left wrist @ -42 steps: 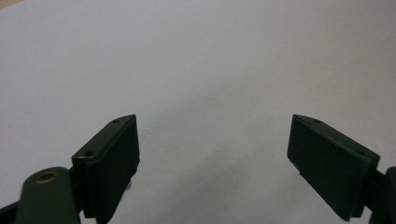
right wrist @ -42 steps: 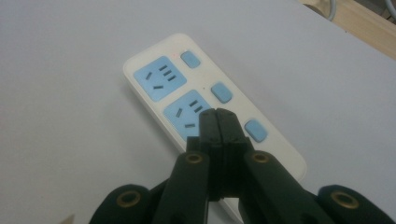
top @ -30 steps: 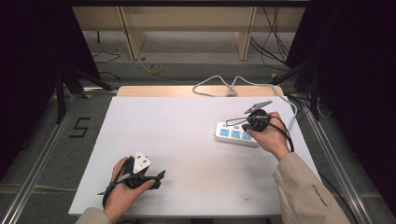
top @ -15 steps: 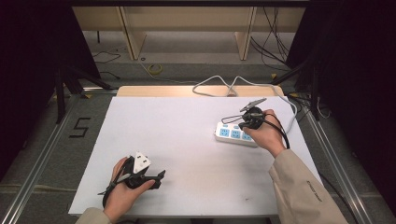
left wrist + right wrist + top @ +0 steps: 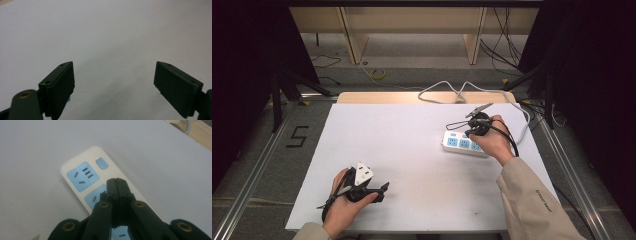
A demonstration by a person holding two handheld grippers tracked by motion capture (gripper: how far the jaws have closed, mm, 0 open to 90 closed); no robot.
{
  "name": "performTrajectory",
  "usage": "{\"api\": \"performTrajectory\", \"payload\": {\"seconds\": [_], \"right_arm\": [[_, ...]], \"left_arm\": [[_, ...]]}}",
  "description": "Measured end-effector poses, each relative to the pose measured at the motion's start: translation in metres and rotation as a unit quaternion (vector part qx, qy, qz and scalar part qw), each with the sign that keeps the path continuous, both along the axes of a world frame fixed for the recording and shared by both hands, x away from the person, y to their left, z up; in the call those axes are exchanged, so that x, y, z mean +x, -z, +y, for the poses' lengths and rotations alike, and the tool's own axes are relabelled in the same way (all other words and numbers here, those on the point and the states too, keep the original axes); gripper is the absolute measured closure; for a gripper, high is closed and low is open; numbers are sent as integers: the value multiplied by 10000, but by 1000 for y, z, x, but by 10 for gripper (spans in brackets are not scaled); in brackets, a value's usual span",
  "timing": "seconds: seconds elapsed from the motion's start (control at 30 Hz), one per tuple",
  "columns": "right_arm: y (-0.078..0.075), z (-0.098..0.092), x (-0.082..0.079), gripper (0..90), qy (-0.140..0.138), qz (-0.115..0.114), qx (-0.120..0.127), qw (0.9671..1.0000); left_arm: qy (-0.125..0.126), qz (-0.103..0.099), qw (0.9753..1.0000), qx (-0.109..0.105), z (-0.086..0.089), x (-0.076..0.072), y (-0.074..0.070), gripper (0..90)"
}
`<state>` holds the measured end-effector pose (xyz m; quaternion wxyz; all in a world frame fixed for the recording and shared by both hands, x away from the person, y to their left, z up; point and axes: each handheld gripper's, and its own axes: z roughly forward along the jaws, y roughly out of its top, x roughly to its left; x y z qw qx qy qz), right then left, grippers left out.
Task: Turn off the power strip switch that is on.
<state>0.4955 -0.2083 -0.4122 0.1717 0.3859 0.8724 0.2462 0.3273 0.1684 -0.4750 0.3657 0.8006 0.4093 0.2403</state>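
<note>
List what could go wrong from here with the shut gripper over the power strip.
1. The right gripper, jaws shut, hangs over the second blue socket of the white plastic power strip, short of the blue oval switch; pushing down here may hit the socket instead.
2. A small red light beside the switch suggests the strip is live.
3. The left gripper stands open over the white table, far away, so the strip may slide when pressed.

A white plastic power strip point(image 5: 110, 185) carries pale blue socket panels, a blue-grey button and a tiny red light, lying on a plain white worktop point(image 5: 412, 150) with a light wooden far edge, while both matte black grippers point(image 5: 116, 185) show brass-coloured rivets.
</note>
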Motion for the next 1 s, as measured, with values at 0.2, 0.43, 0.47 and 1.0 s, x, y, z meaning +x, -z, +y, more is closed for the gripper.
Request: {"api": "performTrajectory", "payload": {"seconds": [0.2, 0.43, 0.47, 1.0], "right_arm": [[2, 3, 4, 900, 7, 41, -30, 10000], [2, 8, 9, 900, -5, 44, -42, 10000], [2, 9, 9, 900, -4, 44, -44, 10000], [8, 17, 18, 900, -10, 117, -79, 9999]], "left_arm": [[12, -4, 10000, 16, 0, 0, 0, 165], [14, -2, 10000, 13, 0, 0, 0, 165], [14, -3, 10000, 16, 0, 0, 0, 165], [22, -10, 10000, 1, -1, 0, 0, 165]]}}
